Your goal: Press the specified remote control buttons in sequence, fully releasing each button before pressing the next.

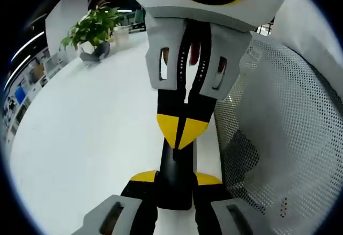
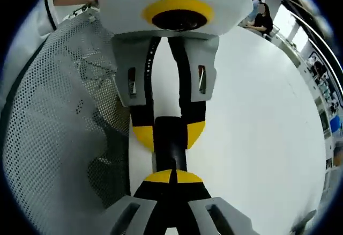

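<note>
Remote control (image 1: 175, 178), black: pinched at one end by left gripper (image 1: 174, 184); right gripper (image 2: 170, 178), pressed together, tip on it above white table (image 1: 96, 138). Risk: slippage under pressing.

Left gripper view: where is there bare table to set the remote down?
Bare white table spreads between the potted plant at the far end and the left gripper holding the remote. It is crowded where the right gripper meets the remote, with the mesh chair close beside.
</note>
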The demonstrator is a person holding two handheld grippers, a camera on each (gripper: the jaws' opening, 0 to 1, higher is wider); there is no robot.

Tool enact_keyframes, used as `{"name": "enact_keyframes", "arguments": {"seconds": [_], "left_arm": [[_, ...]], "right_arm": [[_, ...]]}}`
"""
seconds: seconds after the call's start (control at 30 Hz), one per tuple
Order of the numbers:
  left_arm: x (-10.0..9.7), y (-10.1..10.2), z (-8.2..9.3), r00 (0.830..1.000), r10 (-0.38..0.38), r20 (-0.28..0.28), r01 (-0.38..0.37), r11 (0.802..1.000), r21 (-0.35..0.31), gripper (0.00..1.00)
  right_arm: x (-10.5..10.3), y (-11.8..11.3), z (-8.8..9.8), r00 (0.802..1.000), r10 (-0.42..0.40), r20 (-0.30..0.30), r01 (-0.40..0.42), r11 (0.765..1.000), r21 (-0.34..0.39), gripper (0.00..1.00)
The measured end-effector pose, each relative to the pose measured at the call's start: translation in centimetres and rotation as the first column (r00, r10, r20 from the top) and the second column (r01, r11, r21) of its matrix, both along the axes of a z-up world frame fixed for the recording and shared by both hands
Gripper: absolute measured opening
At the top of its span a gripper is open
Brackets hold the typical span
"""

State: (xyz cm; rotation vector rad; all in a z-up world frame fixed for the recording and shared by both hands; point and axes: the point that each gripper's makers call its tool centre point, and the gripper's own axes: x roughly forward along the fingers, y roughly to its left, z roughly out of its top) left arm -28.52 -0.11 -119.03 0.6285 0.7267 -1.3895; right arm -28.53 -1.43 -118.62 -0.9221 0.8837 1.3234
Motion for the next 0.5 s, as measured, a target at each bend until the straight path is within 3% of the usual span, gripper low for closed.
{"name": "enact_keyframes", "arguments": {"seconds": [0.23, 0.37, 0.5], "left_arm": [[0.01, 0.02, 0.01, 1.000, 0.000, -0.001, 0.000, 1.000, -0.005, 0.24], [-0.01, 0.06, 0.03, 1.000, 0.004, 0.002, -0.004, 1.000, -0.017, 0.24], [-0.02, 0.04, 0.07, 1.000, 0.007, 0.006, -0.007, 1.000, -0.025, 0.24]], "right_arm": [[-0.05, 0.13, 0.07, 1.000, 0.003, 0.029, -0.003, 1.000, -0.001, 0.00], [-0.05, 0.07, 0.34, 1.000, -0.031, -0.004, 0.031, 0.996, 0.083, 0.00], [-0.20, 0.09, 0.55, 1.000, -0.022, -0.005, 0.022, 0.996, 0.088, 0.00]]}}
